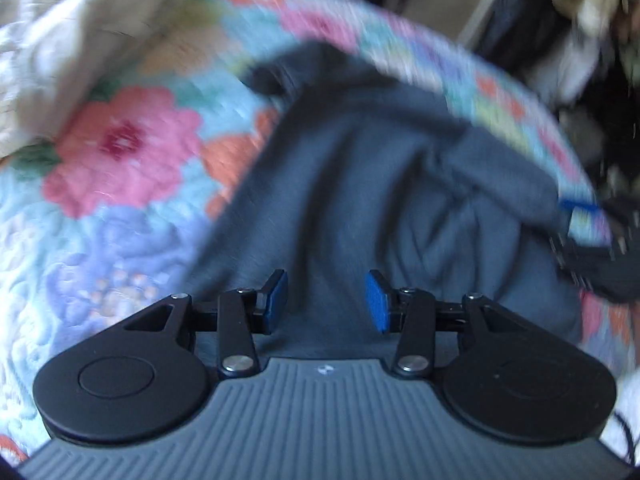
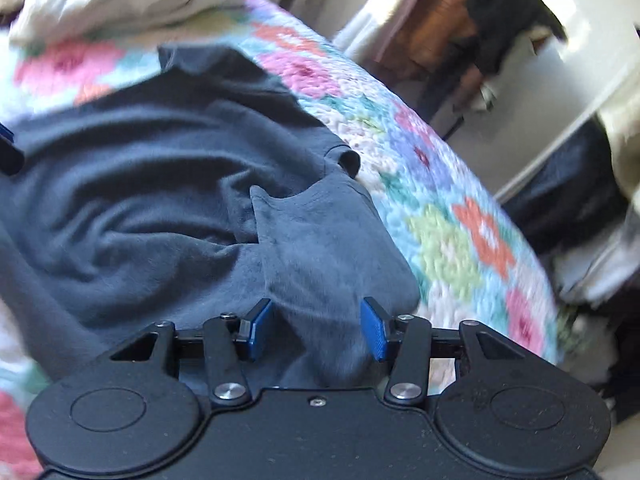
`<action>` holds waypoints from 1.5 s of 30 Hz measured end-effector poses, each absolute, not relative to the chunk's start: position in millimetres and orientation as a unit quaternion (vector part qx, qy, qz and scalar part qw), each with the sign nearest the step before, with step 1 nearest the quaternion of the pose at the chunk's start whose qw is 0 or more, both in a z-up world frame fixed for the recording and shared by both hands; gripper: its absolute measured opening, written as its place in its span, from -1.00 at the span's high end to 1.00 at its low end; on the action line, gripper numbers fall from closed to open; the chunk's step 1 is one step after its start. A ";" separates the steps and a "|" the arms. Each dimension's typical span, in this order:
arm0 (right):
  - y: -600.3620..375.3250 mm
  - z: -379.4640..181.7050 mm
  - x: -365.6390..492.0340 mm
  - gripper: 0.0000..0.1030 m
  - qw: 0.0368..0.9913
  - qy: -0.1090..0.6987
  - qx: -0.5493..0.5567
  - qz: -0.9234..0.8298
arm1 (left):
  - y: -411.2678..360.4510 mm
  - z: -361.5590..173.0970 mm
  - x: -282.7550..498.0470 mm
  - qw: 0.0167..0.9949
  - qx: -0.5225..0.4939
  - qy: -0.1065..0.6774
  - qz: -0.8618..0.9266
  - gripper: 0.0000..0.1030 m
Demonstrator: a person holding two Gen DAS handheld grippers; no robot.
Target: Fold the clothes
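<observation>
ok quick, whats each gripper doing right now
left gripper: open, empty, over the dark blue-grey cotton shirt.
right gripper: open, shirt fabric between the pads, not pinched.

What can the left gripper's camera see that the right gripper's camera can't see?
Only the left wrist view shows the big pink flower on the quilt up close, and the right gripper's dark, blurred body poking in at the right edge.

Only the right wrist view shows the brown wooden furniture in the background, and the shirt's sleeve folded over onto the shirt.

Both show the dark blue shirt lying on the flowery quilt, the white bedding behind it, and their own open gripper above the cloth.
</observation>
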State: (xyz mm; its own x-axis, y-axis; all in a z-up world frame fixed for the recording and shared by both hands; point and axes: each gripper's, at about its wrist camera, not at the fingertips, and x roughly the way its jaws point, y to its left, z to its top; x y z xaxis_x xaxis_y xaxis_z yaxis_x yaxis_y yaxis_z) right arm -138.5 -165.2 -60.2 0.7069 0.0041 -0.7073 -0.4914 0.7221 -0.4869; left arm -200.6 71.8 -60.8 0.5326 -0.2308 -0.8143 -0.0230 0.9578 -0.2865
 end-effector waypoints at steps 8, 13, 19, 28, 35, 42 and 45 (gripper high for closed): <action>-219.3 -21.0 -107.2 0.94 0.937 0.315 -0.125 0.078 | 15.5 -49.6 -143.6 0.871 -0.035 0.471 -0.136 0.18; -276.5 -11.8 -114.1 0.97 0.955 0.294 -0.022 0.005 | 21.0 -78.1 -138.8 0.858 -0.021 0.508 -0.070 0.15; -323.4 -15.3 -115.5 1.00 0.943 0.318 -0.007 -0.093 | 32.3 -82.8 -148.2 0.850 -0.012 0.524 -0.050 0.12; -371.9 -30.4 -115.8 0.76 0.914 0.373 0.136 -0.078 | 23.6 -81.9 -145.3 0.855 0.000 0.515 -0.065 0.04; -341.1 -39.5 -87.3 -0.08 0.907 0.384 0.171 0.036 | -25.2 -40.8 -125.6 0.879 -0.015 0.448 -0.166 0.04; -349.8 -60.9 -78.7 -0.19 0.889 0.415 0.181 0.062 | -102.3 -40.1 -63.1 0.858 -0.055 0.447 -0.247 -0.23; -361.0 -71.8 -76.9 -0.33 0.867 0.444 0.211 0.083 | -133.7 -51.0 -43.5 0.869 -0.034 0.439 -0.223 -0.23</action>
